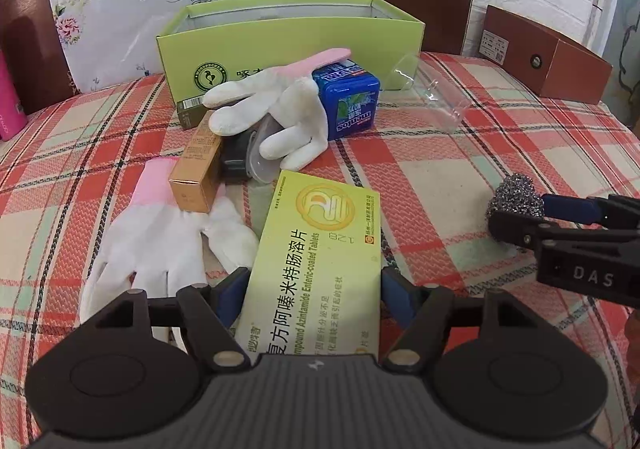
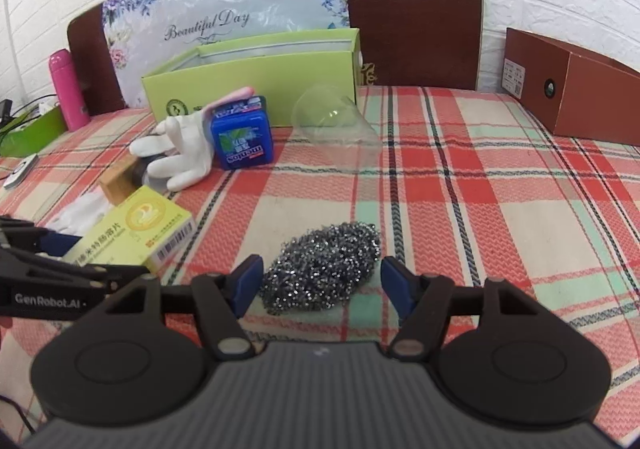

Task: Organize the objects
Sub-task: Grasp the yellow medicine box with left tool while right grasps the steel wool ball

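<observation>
My left gripper [image 1: 314, 289] is shut on a yellow-green tablet box [image 1: 320, 249], which also shows in the right wrist view [image 2: 136, 233]. My right gripper [image 2: 320, 285] is open around a steel wool scourer [image 2: 324, 261] on the plaid cloth; the pads stand a little off its sides. The scourer also shows in the left wrist view [image 1: 516, 197]. An open green cardboard box [image 1: 280, 45] stands at the back. Before it lie a white glove [image 1: 272, 109], a blue Mentos tin [image 1: 348, 101], a gold carton [image 1: 200, 169] and a second white glove [image 1: 160, 233].
A clear plastic cup [image 2: 336, 121] lies on its side right of the green box. A brown box [image 2: 572, 89] stands at the far right. A pink bottle [image 2: 66, 89] stands at the far left. Chair backs and a floral panel line the back.
</observation>
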A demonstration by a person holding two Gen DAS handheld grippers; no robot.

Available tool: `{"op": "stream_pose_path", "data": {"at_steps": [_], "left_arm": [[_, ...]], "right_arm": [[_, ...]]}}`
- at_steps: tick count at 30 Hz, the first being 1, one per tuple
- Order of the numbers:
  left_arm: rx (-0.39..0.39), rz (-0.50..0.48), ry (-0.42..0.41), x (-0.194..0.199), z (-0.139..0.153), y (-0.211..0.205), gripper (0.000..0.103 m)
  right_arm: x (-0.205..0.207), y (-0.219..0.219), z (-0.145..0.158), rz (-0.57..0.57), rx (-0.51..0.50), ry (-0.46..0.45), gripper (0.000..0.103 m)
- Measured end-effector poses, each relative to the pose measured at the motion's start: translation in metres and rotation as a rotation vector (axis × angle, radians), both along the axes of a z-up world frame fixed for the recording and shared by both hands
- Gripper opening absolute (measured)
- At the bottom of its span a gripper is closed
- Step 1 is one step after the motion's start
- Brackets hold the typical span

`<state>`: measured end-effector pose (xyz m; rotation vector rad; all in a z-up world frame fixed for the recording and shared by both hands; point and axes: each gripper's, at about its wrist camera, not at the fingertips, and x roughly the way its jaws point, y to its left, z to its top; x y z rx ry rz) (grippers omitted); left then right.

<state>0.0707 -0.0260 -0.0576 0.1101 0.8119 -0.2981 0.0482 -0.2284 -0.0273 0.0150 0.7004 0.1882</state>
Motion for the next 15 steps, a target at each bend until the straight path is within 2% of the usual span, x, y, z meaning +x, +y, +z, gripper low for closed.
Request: {"op": "stream_pose_path", "data": {"at_steps": [5, 7, 11, 15], "left_arm": [[0.017, -0.032, -0.004, -0.003, -0.006, -0.010, 0.080], [0.017, -0.032, -0.012, -0.004, -0.006, -0.012, 0.080], [-0.030, -0.034, 0.000, 0.001, -0.004, -0.009, 0.079], [-0.007, -0.038, -0.020, 0.002, -0.007, -0.012, 0.079]], "right_arm": [[-0.002, 0.003, -0.004, -0.014, 0.015, 0.009, 0.064], [-0.003, 0.004, -0.003, -0.007, 0.025, 0.007, 0.065], [0.004, 0.004, -0.002, -0.039, 0.029, 0.004, 0.066], [0.006, 0.004, -0.005, -0.048, 0.033, 0.008, 0.063]]}}
